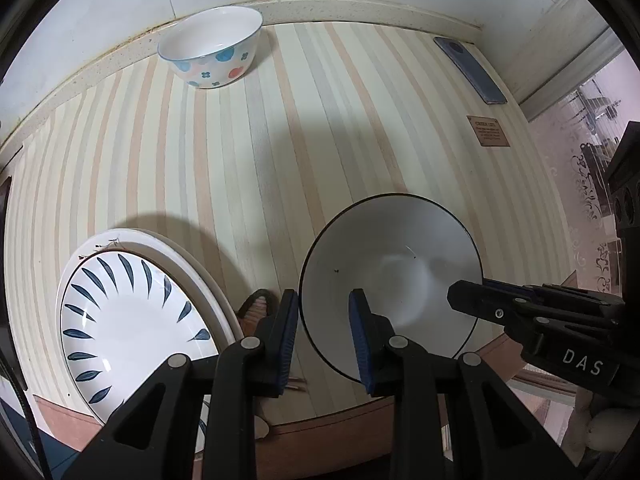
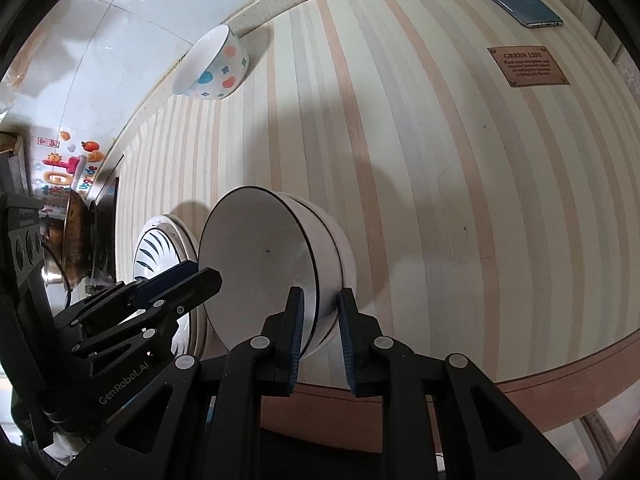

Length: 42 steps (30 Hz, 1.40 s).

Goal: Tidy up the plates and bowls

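A white bowl with a thin black rim [image 1: 384, 264] stands near the striped table's front edge, also in the right wrist view [image 2: 264, 256]. My left gripper [image 1: 324, 336] has one finger inside the bowl and one outside, its jaws standing apart around the left rim. My right gripper [image 2: 320, 320] straddles the bowl's right rim; it shows in the left wrist view [image 1: 476, 296]. A blue-leaf plate [image 1: 132, 320] lies on a larger white plate [image 1: 192, 264] at the front left. A bowl with blue and red dots [image 1: 212, 48] stands at the back by the wall.
A blue phone [image 1: 470, 70] lies at the back right of the table, with a brown label plate [image 1: 488, 131] nearer. A wall runs along the far edge. In the right wrist view a pan with a lid [image 2: 76, 236] sits to the left.
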{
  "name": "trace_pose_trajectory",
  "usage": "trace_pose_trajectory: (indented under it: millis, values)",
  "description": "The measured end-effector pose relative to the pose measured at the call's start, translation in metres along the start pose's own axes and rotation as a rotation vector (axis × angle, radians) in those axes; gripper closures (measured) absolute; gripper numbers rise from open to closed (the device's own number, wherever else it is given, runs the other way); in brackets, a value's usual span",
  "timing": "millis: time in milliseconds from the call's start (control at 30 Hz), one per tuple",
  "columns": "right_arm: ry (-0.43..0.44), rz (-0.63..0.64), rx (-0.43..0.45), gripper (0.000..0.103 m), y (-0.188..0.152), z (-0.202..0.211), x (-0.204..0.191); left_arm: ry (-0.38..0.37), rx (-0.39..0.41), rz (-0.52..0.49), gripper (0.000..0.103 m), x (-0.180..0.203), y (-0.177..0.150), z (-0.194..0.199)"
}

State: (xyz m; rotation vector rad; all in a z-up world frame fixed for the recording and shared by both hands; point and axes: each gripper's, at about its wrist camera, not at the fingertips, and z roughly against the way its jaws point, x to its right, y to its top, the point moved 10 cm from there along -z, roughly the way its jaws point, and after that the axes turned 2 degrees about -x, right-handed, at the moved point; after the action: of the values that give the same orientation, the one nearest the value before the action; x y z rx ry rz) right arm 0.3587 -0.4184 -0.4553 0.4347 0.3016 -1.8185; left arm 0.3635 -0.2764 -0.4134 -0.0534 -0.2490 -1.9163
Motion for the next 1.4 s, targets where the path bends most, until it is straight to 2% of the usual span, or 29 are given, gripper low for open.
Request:
trace_pose_trajectory:
  millis: [233, 333, 433, 467, 500, 567, 600, 733, 800, 1000, 1067, 1133, 1233, 1300, 1333, 1367, 1400]
  values:
    - [0.015, -0.007, -0.026, 0.082, 0.000, -0.001, 0.001, -0.008, 0.010, 0.007, 0.079, 0.001, 0.003, 0.011]
    - [0.030, -0.007, -0.029, 0.082, 0.003, 0.007, 0.000, -0.016, 0.044, 0.010, 0.078, 0.000, 0.008, 0.028]
    - [0.045, -0.003, -0.010, 0.081, 0.013, 0.025, -0.004, -0.019, 0.122, 0.048, 0.078, -0.011, 0.029, 0.055]
    - [0.053, -0.002, 0.001, 0.074, 0.020, 0.032, -0.007, -0.021, 0.148, 0.063, 0.073, -0.017, 0.039, 0.064]
    - [0.065, -0.001, 0.009, 0.058, 0.029, 0.038, -0.010, -0.021, 0.171, 0.084, 0.071, -0.023, 0.049, 0.071]
    - [0.107, 0.003, 0.024, 0.041, 0.048, 0.046, -0.020, -0.016, 0.212, 0.128, 0.066, -0.041, 0.073, 0.081]
    - [0.131, 0.010, 0.032, 0.041, 0.060, 0.048, -0.026, -0.002, 0.221, 0.150, 0.066, -0.051, 0.085, 0.082]
    - [0.141, 0.062, 0.053, 0.041, 0.108, 0.043, -0.051, 0.051, 0.234, 0.238, 0.066, -0.097, 0.128, 0.070]
    - [0.141, 0.094, 0.066, 0.041, 0.133, 0.036, -0.065, 0.064, 0.211, 0.298, 0.066, -0.124, 0.148, 0.052]
    - [0.142, 0.129, 0.066, 0.041, 0.211, -0.004, -0.098, -0.041, 0.105, 0.486, 0.066, -0.169, 0.184, 0.001]
    - [0.144, 0.129, 0.061, 0.041, 0.234, -0.022, -0.107, -0.055, 0.090, 0.509, 0.066, -0.176, 0.195, -0.009]
    - [0.142, 0.129, 0.046, 0.041, 0.250, -0.042, -0.114, -0.037, 0.069, 0.502, 0.066, -0.179, 0.203, -0.020]
    - [0.144, 0.106, 0.018, 0.043, 0.267, -0.069, -0.117, -0.046, 0.026, 0.492, 0.067, -0.181, 0.211, -0.039]
    - [0.150, 0.091, 0.012, 0.058, 0.273, -0.081, -0.116, -0.055, 0.024, 0.483, 0.070, -0.179, 0.214, -0.047]
    - [0.144, 0.087, 0.010, 0.064, 0.275, -0.086, -0.114, -0.064, 0.035, 0.477, 0.079, -0.176, 0.215, -0.046]
    - [0.132, 0.085, 0.014, 0.075, 0.278, -0.090, -0.113, -0.062, 0.039, 0.464, 0.081, -0.173, 0.214, -0.047]
    - [0.121, 0.089, 0.024, 0.080, 0.280, -0.092, -0.111, -0.054, 0.037, 0.452, 0.082, -0.170, 0.214, -0.048]
